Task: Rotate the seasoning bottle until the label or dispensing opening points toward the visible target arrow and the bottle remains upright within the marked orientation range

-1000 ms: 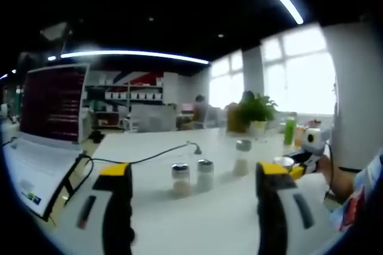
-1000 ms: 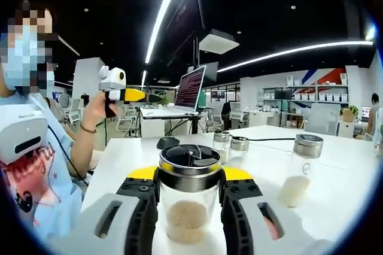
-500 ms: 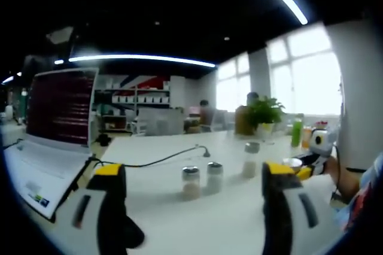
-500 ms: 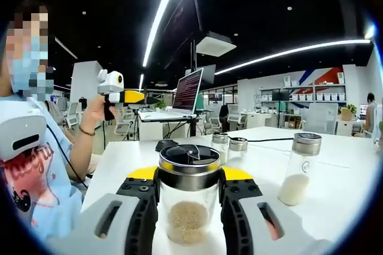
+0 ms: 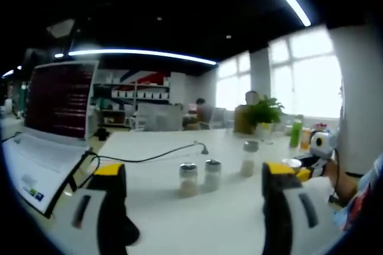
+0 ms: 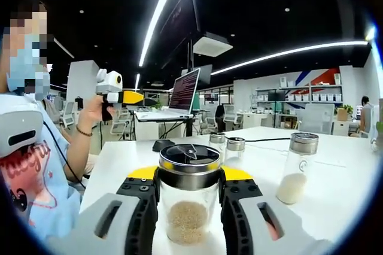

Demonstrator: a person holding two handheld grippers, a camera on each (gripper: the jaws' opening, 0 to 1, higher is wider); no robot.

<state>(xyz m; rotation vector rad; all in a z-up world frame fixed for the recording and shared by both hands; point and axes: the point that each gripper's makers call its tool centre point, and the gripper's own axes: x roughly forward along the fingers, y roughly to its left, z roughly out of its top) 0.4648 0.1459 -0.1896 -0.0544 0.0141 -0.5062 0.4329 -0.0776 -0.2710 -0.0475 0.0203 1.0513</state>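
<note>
Beyond both pairs of jaws stretches the white table [image 6: 335, 183], the largest thing in sight, with a laptop [image 5: 51, 129] open past the left gripper's left finger and a black cable [image 5: 149, 158] trailing from it across the tabletop. Further off, a potted plant [image 5: 260, 113] stands ahead of that gripper's right finger.

Between the fingers of the right gripper [image 6: 189, 207] sits the seasoning bottle [image 6: 189, 198], a clear glass jar with a band of tan grains in its base and a dark, steel-rimmed lid with a flip opening on top. The black pads press against its glass on both sides just under the lid, so the jaws are pinching it, and it stands upright. Three more shakers stand on the table: a taller shaker [image 6: 297, 168] with white contents well off the right finger, and a pair of small shakers [image 6: 228, 146] straight ahead past the lid.

The left gripper [image 5: 194, 207] hangs above the table with its fingers spread wide and nothing between them; the small pair shows in the gap, well ahead.

No target arrow or marked range can be made out on the table. The step in hand looks like the turn itself: bottle grasped, rotation pending or under way. The next move probably calls for a slow twist about the bottle's upright axis, kept level, until the lid opening faces the arrow.
</note>
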